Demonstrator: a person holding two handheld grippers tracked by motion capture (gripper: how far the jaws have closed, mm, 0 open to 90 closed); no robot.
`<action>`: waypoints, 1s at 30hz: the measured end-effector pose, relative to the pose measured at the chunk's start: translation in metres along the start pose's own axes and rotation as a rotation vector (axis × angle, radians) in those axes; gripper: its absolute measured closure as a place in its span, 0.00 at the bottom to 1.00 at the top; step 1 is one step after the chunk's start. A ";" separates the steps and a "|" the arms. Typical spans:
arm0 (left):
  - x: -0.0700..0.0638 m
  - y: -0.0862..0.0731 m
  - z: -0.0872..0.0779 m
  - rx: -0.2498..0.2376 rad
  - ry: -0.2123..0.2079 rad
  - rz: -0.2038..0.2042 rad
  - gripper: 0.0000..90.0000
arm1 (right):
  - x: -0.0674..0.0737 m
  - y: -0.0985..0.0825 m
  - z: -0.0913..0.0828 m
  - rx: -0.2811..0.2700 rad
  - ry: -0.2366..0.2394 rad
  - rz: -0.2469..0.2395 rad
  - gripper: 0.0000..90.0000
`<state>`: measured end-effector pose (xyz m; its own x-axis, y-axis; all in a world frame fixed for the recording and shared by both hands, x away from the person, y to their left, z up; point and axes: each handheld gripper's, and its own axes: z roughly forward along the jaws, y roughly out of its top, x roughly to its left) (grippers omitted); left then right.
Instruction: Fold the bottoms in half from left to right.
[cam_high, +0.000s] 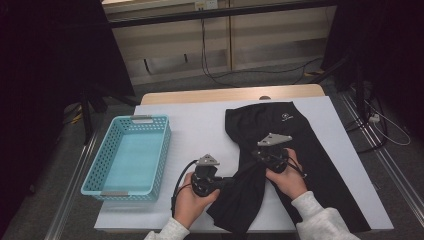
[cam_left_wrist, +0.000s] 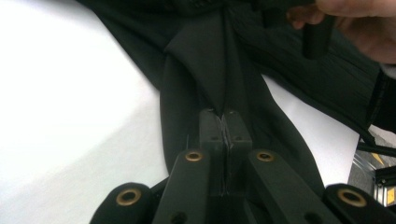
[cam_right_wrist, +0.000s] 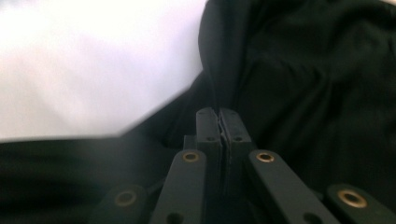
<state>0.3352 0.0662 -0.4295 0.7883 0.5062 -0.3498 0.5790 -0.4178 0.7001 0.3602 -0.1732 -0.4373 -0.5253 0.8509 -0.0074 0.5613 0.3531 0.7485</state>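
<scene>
Both sets of fingers are clenched on the black stretchy garment (cam_high: 280, 150), a pair of leggings spread on the white surface (cam_high: 200, 125). The left gripper (cam_high: 226, 183) pinches a lifted leg fold, which runs away from its fingers toward the right gripper (cam_high: 256, 154) up near the crotch. Matte, ribbed fabric, small white logo at the waistband.

garment (cam_high: 280, 135): black cloth, matt, smooth, finely ribbed in places
surface (cam_high: 200, 125): white cover, matt, paper-like; bare wood at far edge
basket (cam_high: 161, 150): turquoise plastic, perforated, slightly glossy
left claw (cam_left_wrist: 225, 125): black matt plastic, brass-coloured rivets
</scene>
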 end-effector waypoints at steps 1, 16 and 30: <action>-0.001 0.000 0.001 0.004 0.003 0.000 0.99 | -0.001 -0.003 -0.002 0.008 -0.007 0.001 0.98; 0.002 -0.002 0.002 0.008 0.000 -0.002 0.99 | 0.006 0.014 0.014 -0.062 -0.055 -0.073 0.52; 0.004 -0.005 0.002 0.013 0.006 -0.015 0.99 | 0.024 0.040 0.077 0.031 -0.011 -0.172 0.57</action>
<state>0.3360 0.0692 -0.4362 0.7785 0.5167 -0.3564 0.5931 -0.4197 0.6871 0.4187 -0.1087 -0.4588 -0.6082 0.7811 -0.1413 0.4835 0.5057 0.7145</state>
